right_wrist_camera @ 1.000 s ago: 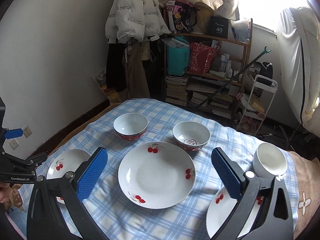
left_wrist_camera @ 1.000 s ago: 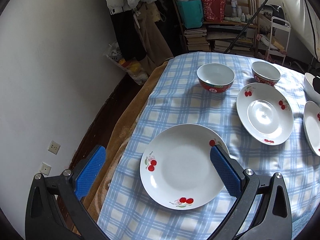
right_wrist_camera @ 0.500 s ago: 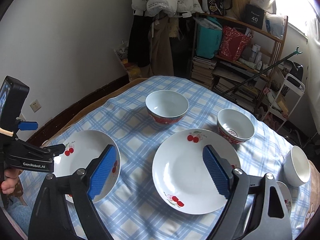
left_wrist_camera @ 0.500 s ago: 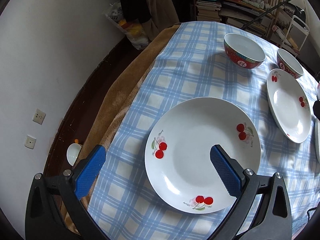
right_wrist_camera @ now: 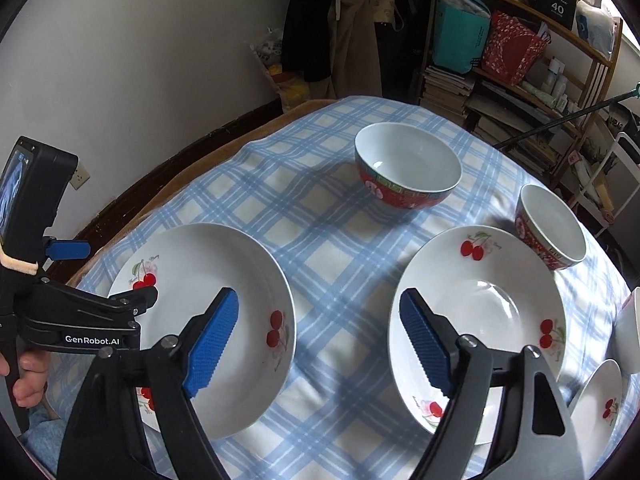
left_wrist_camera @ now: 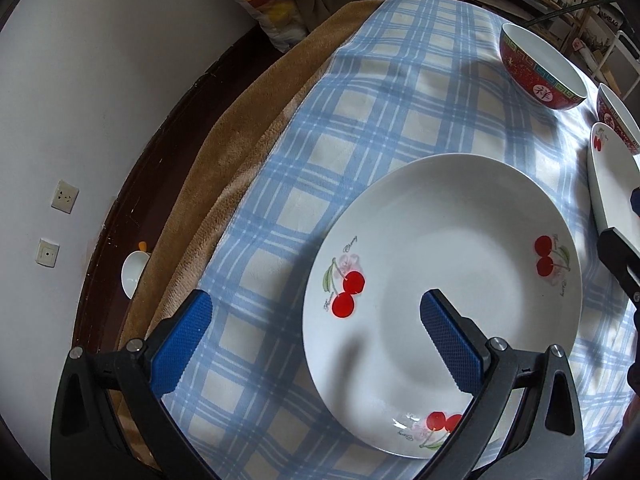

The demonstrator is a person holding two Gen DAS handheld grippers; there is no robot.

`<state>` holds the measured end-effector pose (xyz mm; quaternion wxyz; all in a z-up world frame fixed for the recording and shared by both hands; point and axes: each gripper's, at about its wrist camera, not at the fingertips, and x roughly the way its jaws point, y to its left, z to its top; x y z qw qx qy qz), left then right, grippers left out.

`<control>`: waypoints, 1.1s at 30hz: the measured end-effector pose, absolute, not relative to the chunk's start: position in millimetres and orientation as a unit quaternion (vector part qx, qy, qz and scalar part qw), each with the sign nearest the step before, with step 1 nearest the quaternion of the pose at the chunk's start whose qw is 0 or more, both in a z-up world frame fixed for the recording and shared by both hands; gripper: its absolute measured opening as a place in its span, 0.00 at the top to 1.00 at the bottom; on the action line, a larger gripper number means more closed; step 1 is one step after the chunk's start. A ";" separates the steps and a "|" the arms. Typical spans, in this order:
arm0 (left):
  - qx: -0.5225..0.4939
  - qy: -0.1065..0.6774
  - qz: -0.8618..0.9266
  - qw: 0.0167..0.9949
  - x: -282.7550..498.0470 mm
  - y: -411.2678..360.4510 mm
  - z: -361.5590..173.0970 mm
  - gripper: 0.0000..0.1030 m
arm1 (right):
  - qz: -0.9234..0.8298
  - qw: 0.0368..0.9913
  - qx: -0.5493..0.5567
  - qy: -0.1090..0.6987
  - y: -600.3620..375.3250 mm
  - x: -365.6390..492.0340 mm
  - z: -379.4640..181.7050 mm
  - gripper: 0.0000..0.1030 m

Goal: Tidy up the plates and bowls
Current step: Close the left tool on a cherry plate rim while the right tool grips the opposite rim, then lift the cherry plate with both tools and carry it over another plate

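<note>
A white cherry-print plate (left_wrist_camera: 440,300) lies on the blue checked tablecloth (left_wrist_camera: 380,120). My left gripper (left_wrist_camera: 316,320) hangs open close above the plate's left rim, one finger over the plate and the other over the cloth. In the right wrist view, the same plate (right_wrist_camera: 224,280) is at the left and a second cherry plate (right_wrist_camera: 492,312) at the right. My right gripper (right_wrist_camera: 318,340) hovers over the cloth between them. Its jaws are closing with nothing between them. Two red bowls (right_wrist_camera: 408,172) (right_wrist_camera: 552,228) stand behind. The left gripper (right_wrist_camera: 148,296) reaches over the left plate.
A third cherry plate (right_wrist_camera: 600,408) and a white bowl (right_wrist_camera: 628,332) sit at the right edge. A tan blanket (left_wrist_camera: 240,152) shows under the cloth along the table's left edge, near the wall. A crowded shelf (right_wrist_camera: 512,80) and hanging coats (right_wrist_camera: 340,20) stand behind the table.
Both grippers have come down closer to the table. The near plate now fills the left wrist view. The right gripper swung left and its jaws narrowed.
</note>
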<state>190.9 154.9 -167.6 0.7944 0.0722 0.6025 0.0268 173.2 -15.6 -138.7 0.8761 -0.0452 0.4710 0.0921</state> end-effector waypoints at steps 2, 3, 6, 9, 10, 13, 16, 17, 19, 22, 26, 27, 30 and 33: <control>0.066 0.608 0.030 0.790 192.6 158.7 -172.9 0.01 | 0.104 0.868 -0.041 0.484 -13.5 176.0 -146.5 0.19; 0.063 0.611 0.032 0.788 193.6 162.0 -174.8 0.01 | 0.104 0.866 -0.042 0.488 -12.4 177.0 -149.7 0.19; 0.049 0.617 0.041 0.784 196.1 172.3 -180.2 0.01 | 0.103 0.859 -0.046 0.499 -9.9 178.6 -158.2 0.19; 0.035 0.624 0.039 0.780 196.4 179.2 -183.8 0.01 | 0.107 0.849 -0.051 0.514 -8.1 180.0 -164.8 0.29; 0.032 0.626 0.035 0.778 196.2 179.7 -185.5 0.05 | 0.109 0.845 -0.053 0.521 -7.9 180.4 -167.4 0.33; 0.028 0.629 0.015 0.777 194.6 181.3 -190.3 0.20 | 0.116 0.834 -0.050 0.537 -8.9 180.0 -174.4 0.50; -0.022 0.629 -0.002 0.777 193.8 187.6 -189.7 0.41 | 0.111 0.827 -0.044 0.550 -12.5 180.8 -182.1 0.63; -0.047 0.630 -0.008 0.775 194.0 192.0 -189.7 0.51 | 0.116 0.825 -0.034 0.552 -13.9 180.9 -184.0 0.65; -0.079 0.632 -0.022 0.771 193.6 197.4 -190.4 0.62 | 0.126 0.822 -0.011 0.555 -16.8 181.1 -184.3 0.76; -0.093 0.630 -0.032 0.770 191.5 201.9 -190.8 0.68 | 0.140 0.817 -0.005 0.560 -12.6 181.9 -184.8 0.89; -0.106 0.626 -0.033 0.772 189.5 209.1 -188.3 0.72 | 0.138 0.812 -0.001 0.567 -11.6 183.1 -184.5 0.89; -0.105 0.625 -0.034 0.773 187.6 209.8 -186.5 0.72 | 0.140 0.810 0.007 0.570 -14.2 183.1 -184.5 0.89; -0.089 0.624 -0.045 0.775 182.9 204.2 -183.6 0.73 | 0.141 0.805 0.027 0.575 -22.8 178.5 -184.9 0.90; -0.090 0.630 -0.056 0.770 178.8 195.9 -180.6 0.73 | 0.138 0.807 0.021 0.574 -28.1 170.7 -182.2 0.90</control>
